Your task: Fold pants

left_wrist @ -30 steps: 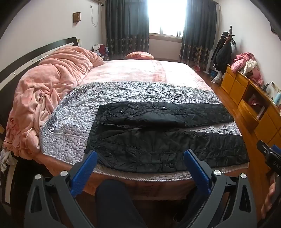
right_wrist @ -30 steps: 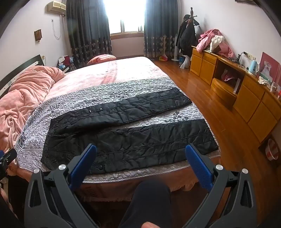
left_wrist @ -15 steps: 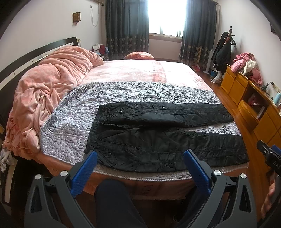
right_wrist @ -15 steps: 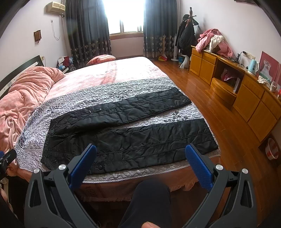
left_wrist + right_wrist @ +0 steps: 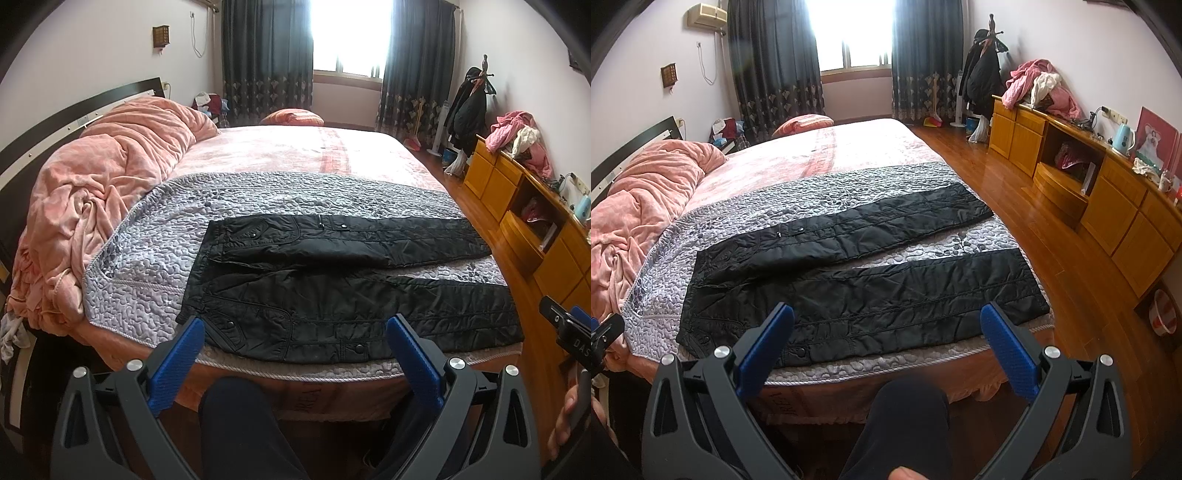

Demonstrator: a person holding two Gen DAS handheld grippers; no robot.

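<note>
on the grey quilt (image 5: pixel 155 236), flat black pants (image 5: pixel 332 295); left gripper (image 5: pixel 295 354) and right gripper (image 5: pixel 886 339) both wide, empty

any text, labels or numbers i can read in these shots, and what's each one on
"DAS" in white letters, cut off by the frame edge, on the black body of the right gripper seen in the left wrist view.
Print on the bed skirt under the mattress edge: letters show, too distorted to read.
Red poster on the cabinet: too blurred to read.

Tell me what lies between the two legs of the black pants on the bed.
Only a bare wedge of the grey quilted cover separates the legs of the black pants, widening toward the cuffs. The right wrist view shows it best.
</note>
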